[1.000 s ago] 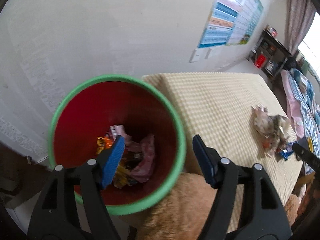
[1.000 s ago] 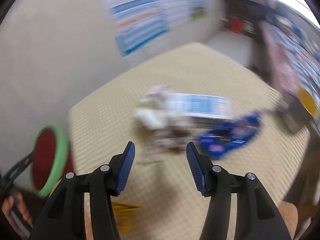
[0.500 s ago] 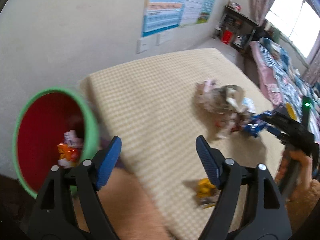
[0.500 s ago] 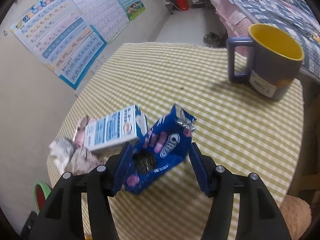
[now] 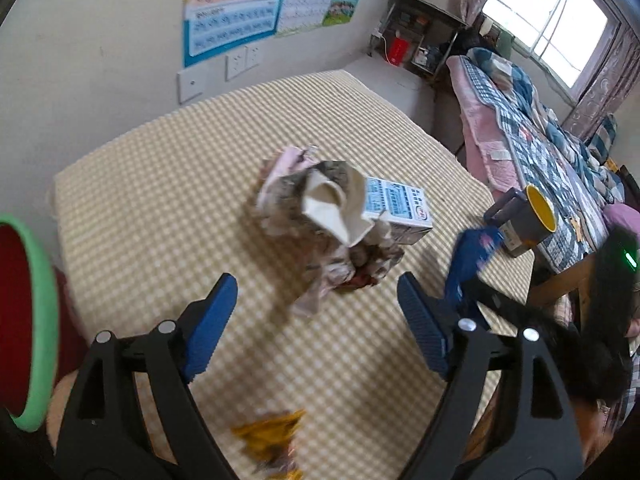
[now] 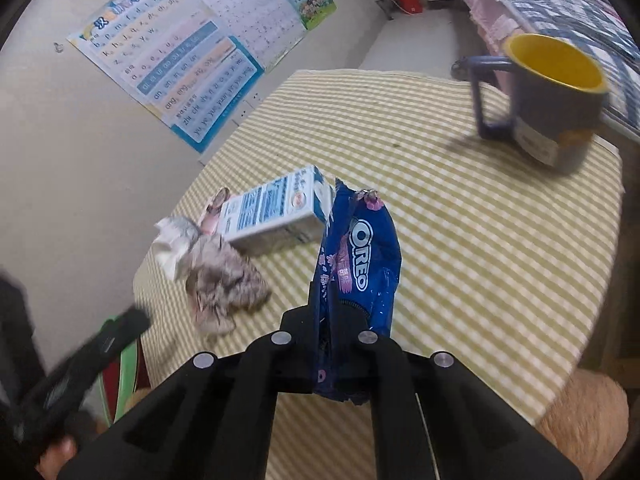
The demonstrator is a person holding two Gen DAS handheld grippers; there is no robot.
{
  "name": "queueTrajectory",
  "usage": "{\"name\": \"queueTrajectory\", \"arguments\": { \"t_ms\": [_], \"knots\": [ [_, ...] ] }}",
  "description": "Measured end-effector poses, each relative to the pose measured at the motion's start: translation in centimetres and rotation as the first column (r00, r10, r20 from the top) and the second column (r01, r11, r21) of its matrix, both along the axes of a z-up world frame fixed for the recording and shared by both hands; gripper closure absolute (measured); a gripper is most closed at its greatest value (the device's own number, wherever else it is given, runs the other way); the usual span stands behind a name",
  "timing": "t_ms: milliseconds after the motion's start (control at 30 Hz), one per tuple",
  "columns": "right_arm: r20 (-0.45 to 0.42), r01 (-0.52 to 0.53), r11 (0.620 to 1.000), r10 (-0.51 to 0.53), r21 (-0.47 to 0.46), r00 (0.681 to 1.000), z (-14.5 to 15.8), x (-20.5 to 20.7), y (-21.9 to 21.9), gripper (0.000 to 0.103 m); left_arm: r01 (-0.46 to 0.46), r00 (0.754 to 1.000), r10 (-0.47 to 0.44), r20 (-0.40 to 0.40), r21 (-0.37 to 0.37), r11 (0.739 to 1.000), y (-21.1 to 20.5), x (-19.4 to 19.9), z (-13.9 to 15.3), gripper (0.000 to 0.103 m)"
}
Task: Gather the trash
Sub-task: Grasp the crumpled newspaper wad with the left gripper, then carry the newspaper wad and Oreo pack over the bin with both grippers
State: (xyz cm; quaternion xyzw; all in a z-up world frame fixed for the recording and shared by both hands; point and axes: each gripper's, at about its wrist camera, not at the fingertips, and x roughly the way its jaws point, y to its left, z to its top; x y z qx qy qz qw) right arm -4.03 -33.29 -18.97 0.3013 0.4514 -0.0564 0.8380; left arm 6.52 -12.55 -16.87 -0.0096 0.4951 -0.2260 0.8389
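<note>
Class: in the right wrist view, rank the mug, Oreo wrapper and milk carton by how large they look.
1. Oreo wrapper, but nearness to the camera inflates it.
2-3. mug and milk carton look alike; no ranking.

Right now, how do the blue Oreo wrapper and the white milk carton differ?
The Oreo wrapper is dark blue, soft and crumpled; the milk carton is white and light blue, a stiff box. The wrapper stands upright, pinched in the shut right gripper; the carton lies on its side on the checked table, against the crumpled paper, ungripped. Both are trash not yet binned.
</note>
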Motion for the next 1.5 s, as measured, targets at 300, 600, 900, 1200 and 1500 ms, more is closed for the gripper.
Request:
{"name": "queueTrajectory", "arguments": {
  "t_ms": [300,600,900,1200,1500],
  "knots": [
    [-0.006,-0.015,0.999,0.015,-0.033,1.0,0.0,-1.7,0.2,0.099,0.088,0.991,-0.076,-0.107,0.12,0.989,-3.7,2.6,-4.4,0.07],
    [0.003,-0.061,0.995,0.061,-0.078,0.998,0.1,-1.1,1.3,0.099,0.082,0.996,-0.078,-0.044,0.089,0.993,-0.2,-0.2,-1.0,0.082],
    [0.046,-0.029,0.991,0.035,-0.128,0.998,1.1,-1.5,1.4,0.099,0.081,0.995,-0.086,0.056,0.079,0.994,1.9,-2.7,2.7,0.082],
    [0.075,-0.062,0.98,0.078,-0.189,0.994,3.1,-1.5,3.6,0.099,-0.024,0.988,0.01,0.154,0.086,0.996,5.6,-3.3,5.8,0.082],
    [0.127,-0.108,0.971,0.137,-0.212,0.982,6.0,-1.2,6.4,0.099,-0.091,0.975,0.076,0.207,0.064,0.994,8.6,-2.9,7.6,0.082]
  ]
}}
